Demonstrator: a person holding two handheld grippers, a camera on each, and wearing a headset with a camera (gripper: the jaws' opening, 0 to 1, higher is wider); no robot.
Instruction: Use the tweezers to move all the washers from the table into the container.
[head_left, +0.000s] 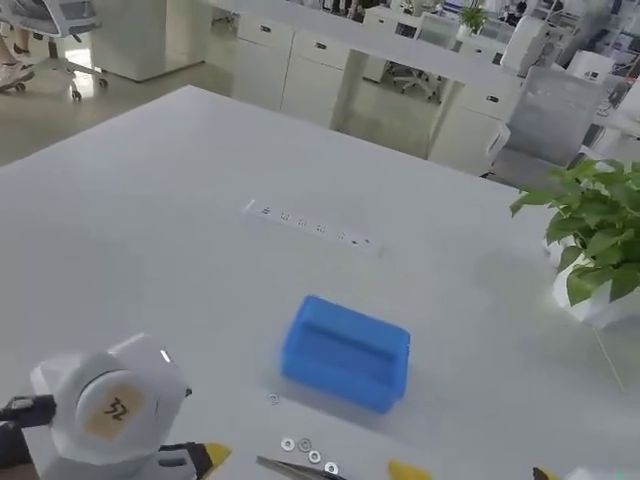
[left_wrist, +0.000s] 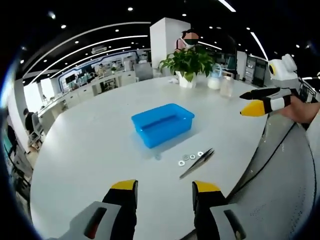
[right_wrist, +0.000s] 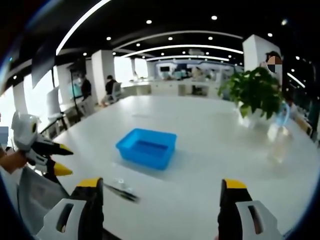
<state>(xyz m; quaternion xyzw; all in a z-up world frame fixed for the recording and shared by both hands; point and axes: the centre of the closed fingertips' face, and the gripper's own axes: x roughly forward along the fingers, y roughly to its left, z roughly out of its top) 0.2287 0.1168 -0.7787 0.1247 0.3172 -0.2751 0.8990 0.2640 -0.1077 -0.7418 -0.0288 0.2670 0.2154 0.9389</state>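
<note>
Step in hand: the very start. The tool isn't picked up and nothing is gripped yet. Left claw (left_wrist: 165, 186) is parted w/ nothing btwn its yellow-tipped jaws, and it hovers over the near edge of the tabletop (head_left: 150, 230). Right claw (right_wrist: 160, 184) is spread wide, also bare. In the left gripper view it hangs in the air at approx 2 o'clock, well apart from the work.

Tweezers (left_wrist: 196, 163) lie flat on the tabletop, untouched, at approx 1 o'clock ahead of the left claw. Washers (left_wrist: 190, 157) form a short row, about 4, just beside the tweezers on the container side. One fainter speck sits at 9 o'clock of that row in the left gripper view; too small to say if it's a washer. The blue container (left_wrist: 161, 134) sits open-topped at 12 o'clock of the washers in the head view, near but not touching. I see no washers inside it.

Judgement: no washers moved, so the task is at its beginning. Next move calls for one claw to come down on the tweezers' mid-body and shut on both arms w/o fully pinching the tips, since the tips must open over a washer. The tweezers are thin and lie flat, so a jaw has to get low to the tabletop. A nudge could scatter the washers lying just beside them. Can't tell which claw suits better.
</note>
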